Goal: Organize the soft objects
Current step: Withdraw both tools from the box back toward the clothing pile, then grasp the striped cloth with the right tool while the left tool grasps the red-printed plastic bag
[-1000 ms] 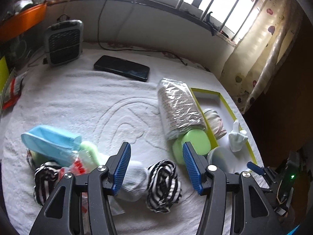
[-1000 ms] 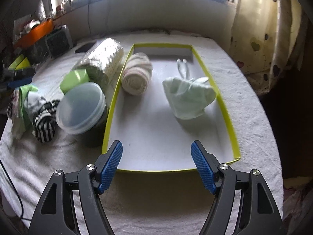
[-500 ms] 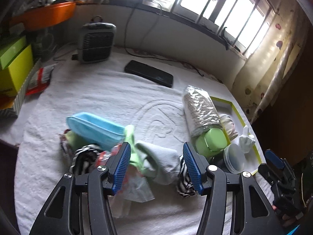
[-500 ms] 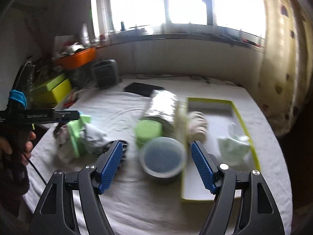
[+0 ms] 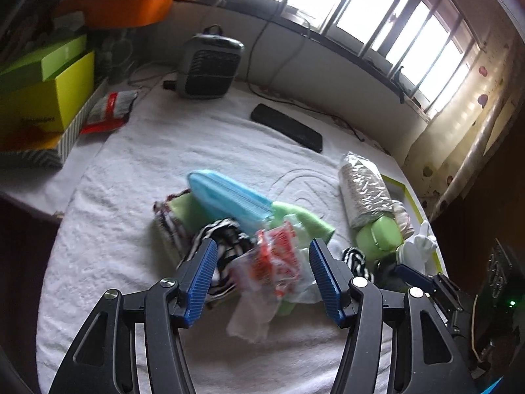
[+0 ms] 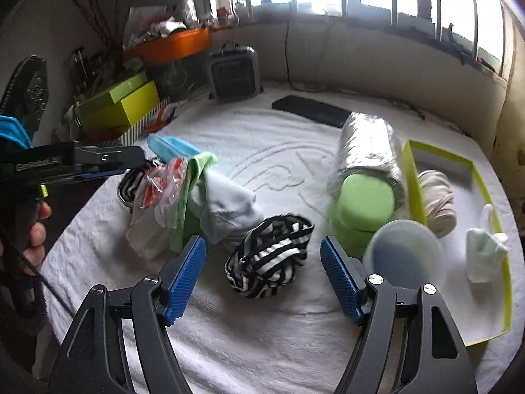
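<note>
A pile of soft things lies on the white towel: a blue pouch (image 5: 226,197), green cloth (image 5: 295,216), a striped black-and-white roll (image 5: 223,246) and a crinkled plastic bag (image 5: 279,262). My left gripper (image 5: 262,275) is open just above the bag. My right gripper (image 6: 262,269) is open around a second striped roll (image 6: 269,259), not closed on it. A pale grey sock (image 6: 229,207) lies behind that roll. The yellow-rimmed tray (image 6: 505,262) at the right holds a pink rolled cloth (image 6: 438,197) and a white mitten (image 6: 485,252).
A foil-wrapped roll (image 6: 367,144), a green lidded box (image 6: 364,203) and a round clear-lidded tub (image 6: 403,256) stand beside the tray. A black phone (image 5: 285,128) and a small heater (image 5: 210,65) sit farther back. Yellow-green boxes (image 5: 42,98) stand at the left edge.
My left gripper has pulled back and up, now over the plastic bag. My right gripper has swung left from the tray to the striped roll.
</note>
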Available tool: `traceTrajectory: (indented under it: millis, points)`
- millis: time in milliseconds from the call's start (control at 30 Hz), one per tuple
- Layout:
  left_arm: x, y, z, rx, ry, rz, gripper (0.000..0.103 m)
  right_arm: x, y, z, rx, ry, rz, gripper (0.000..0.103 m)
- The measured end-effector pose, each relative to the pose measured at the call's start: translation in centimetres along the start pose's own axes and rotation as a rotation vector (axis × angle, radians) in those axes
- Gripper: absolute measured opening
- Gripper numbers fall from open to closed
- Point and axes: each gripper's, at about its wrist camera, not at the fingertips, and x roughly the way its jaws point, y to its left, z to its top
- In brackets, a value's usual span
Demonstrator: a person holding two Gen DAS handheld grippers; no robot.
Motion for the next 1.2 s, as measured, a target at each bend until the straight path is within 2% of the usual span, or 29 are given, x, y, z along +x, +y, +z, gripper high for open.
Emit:
traceTrajectory:
  millis: [233, 500, 633, 700, 733, 833, 1067, 1100, 1200]
  points:
    - [0.5, 1.9, -1.2, -0.040, 0.028, -0.036, 0.063, 2.4, -0.1, -0.3, 0.011, 0.068, -0.006, 0.073]
    - [1.6, 1.3, -1.9, -0.035, 0.067, -0.070, 0.063, 3.5, 0.6, -0.4, -0.025, 0.089, -0.026, 0.073]
    - [2.1, 1.0, -2.2, -0.034, 0.079, -0.058, 0.063, 4.1, 0.7, -0.4, -0.037, 0.100, -0.035, 0.066]
    - [2.4, 0.7, -2.4, -0.023, 0.086, -0.038, 0.063, 4.3, 0.6, -0.4, -0.036, 0.105, -0.044, 0.052]
    - [2.5, 0.6, -2.5, -0.025, 0.084, -0.034, 0.063, 4.3, 0.5, -0.5, -0.034, 0.105, -0.046, 0.050]
    - [2.7, 0.4, -2.4, -0.030, 0.083, -0.042, 0.063, 4.4, 0.2, -0.5, -0.024, 0.108, -0.044, 0.049]
    - [3.4, 0.4, -2.1, -0.055, 0.079, -0.019, 0.063, 4.6, 0.3, -0.6, -0.023, 0.106, -0.040, 0.038]
    - [3.5, 0.4, -2.1, -0.056, 0.080, -0.017, 0.062, 4.7, 0.4, -0.6, -0.024, 0.106, -0.037, 0.037]
    - [3.6, 0.3, -2.1, -0.057, 0.073, -0.009, 0.049, 4.7, 0.5, -0.6, -0.023, 0.105, -0.033, 0.032]
